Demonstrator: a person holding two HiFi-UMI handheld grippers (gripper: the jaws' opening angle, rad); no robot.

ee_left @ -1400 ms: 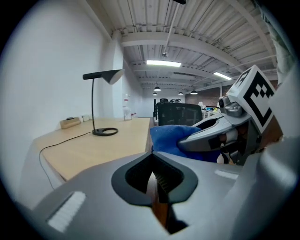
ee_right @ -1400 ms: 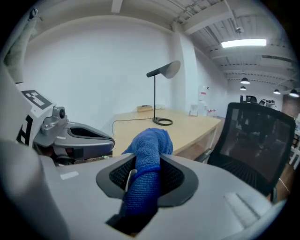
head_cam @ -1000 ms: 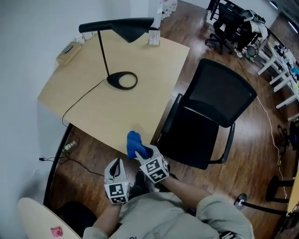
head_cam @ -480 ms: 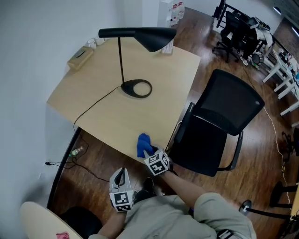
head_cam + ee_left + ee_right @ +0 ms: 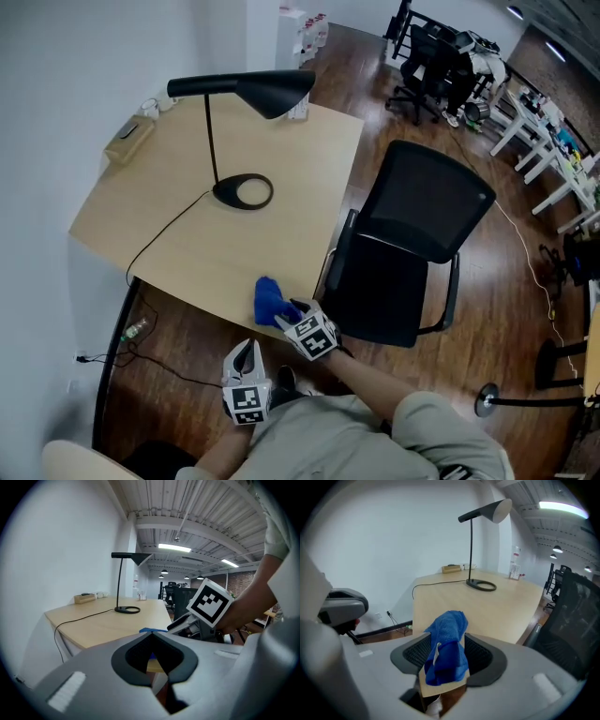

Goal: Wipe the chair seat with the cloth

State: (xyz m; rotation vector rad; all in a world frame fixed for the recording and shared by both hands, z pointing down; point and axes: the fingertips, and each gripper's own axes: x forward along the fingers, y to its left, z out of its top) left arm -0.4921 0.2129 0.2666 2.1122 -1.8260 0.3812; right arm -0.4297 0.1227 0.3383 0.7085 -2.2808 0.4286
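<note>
A pale wooden table [image 5: 187,244] fills the left, and a black desk lamp with a ring base [image 5: 243,191] stands on it. A crumpled blue cloth [image 5: 269,300] lies at the table's near edge, between the jaws of the right gripper [image 5: 289,314], which have just been opening. The left gripper [image 5: 246,351] hangs nearer, over the brown wooden floor [image 5: 178,342]. A black office chair [image 5: 403,253] stands just right of the table.

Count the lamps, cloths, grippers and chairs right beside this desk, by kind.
Lamps: 1, black lamp
Cloths: 1, blue cloth
Chairs: 1, black chair
Grippers: 2, left gripper and right gripper, whose jaws have just been opening with the cloth between them
Total: 5
</note>
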